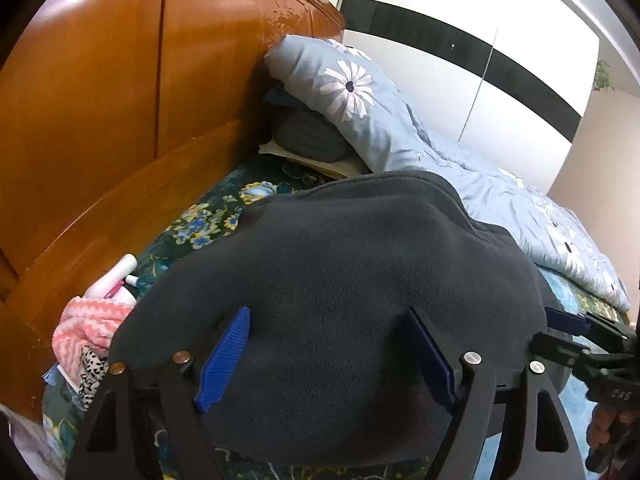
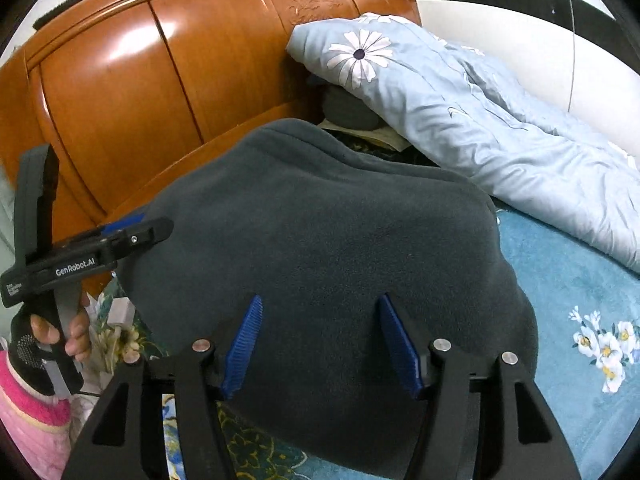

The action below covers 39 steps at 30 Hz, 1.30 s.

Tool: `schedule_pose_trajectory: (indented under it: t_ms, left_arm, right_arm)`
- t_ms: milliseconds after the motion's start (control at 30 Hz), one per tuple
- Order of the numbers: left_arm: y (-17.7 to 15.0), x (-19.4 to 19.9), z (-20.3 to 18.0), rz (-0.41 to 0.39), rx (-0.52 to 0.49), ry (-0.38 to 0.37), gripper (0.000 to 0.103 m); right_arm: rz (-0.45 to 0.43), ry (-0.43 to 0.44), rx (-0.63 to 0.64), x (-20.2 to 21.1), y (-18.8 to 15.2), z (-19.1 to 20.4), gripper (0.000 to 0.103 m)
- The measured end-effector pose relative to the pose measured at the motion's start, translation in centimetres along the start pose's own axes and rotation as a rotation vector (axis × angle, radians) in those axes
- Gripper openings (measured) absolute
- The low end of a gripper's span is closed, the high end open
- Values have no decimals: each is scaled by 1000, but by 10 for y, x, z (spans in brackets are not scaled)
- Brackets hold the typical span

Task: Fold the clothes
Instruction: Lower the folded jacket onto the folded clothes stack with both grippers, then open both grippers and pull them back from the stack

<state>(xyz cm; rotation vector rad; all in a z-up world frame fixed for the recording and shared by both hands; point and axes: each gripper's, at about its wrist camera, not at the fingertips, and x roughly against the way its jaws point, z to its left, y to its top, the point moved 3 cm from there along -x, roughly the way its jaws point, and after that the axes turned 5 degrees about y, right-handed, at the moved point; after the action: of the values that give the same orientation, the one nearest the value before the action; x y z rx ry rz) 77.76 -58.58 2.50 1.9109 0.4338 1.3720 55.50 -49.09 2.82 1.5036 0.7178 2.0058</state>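
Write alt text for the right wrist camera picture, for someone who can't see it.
A folded dark grey fleece garment lies on a flowered bed cover, with the open right gripper over its near edge. A light blue quilt is bunched by the wooden headboard; the left gripper shows at the left.

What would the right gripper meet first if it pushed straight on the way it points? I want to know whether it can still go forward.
The right gripper, jaws open, would probably meet the dark grey fleece garment lying right ahead on the bed; how close it is remains unclear.
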Motion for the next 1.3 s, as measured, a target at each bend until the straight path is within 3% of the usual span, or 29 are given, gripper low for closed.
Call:
schedule_pose_trajectory:
  t_ms: [133,233,367,467,533,567,600,1033,1300]
  left_arm:
    - [-1,15,-7,-21,11,25,82]
    - [-6,32,-19,-44,-8,59,84]
    - [-18,50,-35,-60,0,41,87]
    - [-30,61,-44,-72,15,21,96]
    - [-40,66,-48,-80,26,0,103]
    - [-45,67,-50,-82,29,-8,103]
    - [-49,68,-52,-81,33,-10,103]
    - [-97,63,-70,-21,59,-17,103]
    - [-114,67,-71,-20,109,-38,103]
  right_arm:
    - [-50,9,-56,17,1,-4,63]
    - [-90,-7,-37,36,-5,-3,63]
    - [-117,-13,-4,53,-21,2,68]
    - [-107,-15,4,59,-36,3,69]
    - [-96,-20,18,60,-47,3,80]
    - [-95,-21,26,62,-52,4,91]
    - [-96,-22,35,63,-57,5,93]
    - [-102,-15,10,81,-96,-3,103]
    - [-78,-18,17,86,-114,0,103]
